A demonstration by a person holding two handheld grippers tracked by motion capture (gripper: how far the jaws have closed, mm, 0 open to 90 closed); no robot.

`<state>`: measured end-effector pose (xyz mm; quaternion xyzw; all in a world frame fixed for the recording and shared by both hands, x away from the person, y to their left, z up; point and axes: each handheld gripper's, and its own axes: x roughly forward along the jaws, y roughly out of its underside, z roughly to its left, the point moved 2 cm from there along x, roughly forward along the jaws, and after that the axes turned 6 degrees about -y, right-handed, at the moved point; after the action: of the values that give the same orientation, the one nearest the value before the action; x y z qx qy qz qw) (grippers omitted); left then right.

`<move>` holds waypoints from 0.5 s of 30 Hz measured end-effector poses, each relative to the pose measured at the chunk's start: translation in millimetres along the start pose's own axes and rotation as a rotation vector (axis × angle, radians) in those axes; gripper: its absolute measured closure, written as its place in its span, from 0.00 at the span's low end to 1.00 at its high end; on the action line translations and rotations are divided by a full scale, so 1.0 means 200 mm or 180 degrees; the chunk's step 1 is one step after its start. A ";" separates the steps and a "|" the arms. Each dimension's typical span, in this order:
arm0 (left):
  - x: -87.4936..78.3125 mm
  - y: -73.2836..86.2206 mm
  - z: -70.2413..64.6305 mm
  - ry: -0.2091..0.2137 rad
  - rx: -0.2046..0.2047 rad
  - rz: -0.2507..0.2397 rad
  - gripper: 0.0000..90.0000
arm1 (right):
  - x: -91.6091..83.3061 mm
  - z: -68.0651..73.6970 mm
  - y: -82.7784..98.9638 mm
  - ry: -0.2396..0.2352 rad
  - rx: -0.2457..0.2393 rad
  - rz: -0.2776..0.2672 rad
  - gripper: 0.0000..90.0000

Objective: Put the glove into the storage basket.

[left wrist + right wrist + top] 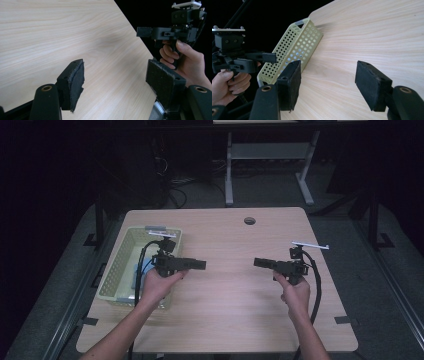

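two grippers hovered over the table (235,310), left gripper (200,265) and right gripper (259,262) both spread and holding nothing; no step appeared begun, the basket (117,265) at the left edge seeming the likeliest next approach.

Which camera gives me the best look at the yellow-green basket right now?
The high view: it looks down into the basket, whole at the table's left edge, under the left gripper. The right gripper view shows its perforated side wall only, partly behind that gripper's jaw.
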<state>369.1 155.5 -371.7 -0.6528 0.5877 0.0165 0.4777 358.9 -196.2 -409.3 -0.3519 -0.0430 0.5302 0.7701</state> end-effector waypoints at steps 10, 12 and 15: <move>0.08 0.01 -0.04 0.0049 0.0046 -0.0003 0.31 | -0.09 -0.07 0.04 0.0078 0.0086 -0.0040 0.39; 0.09 0.01 -0.05 0.0062 0.0074 -0.0002 0.30 | -0.10 -0.08 0.04 0.0093 0.0079 -0.0055 0.39; 0.12 0.03 -0.07 0.0080 0.0104 0.0022 0.30 | -0.12 -0.09 0.06 0.0110 0.0091 -0.0058 0.39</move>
<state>365.3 128.8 -381.9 -0.6431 0.5961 0.0004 0.4808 347.4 -224.4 -422.5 -0.3496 -0.0253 0.5176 0.7805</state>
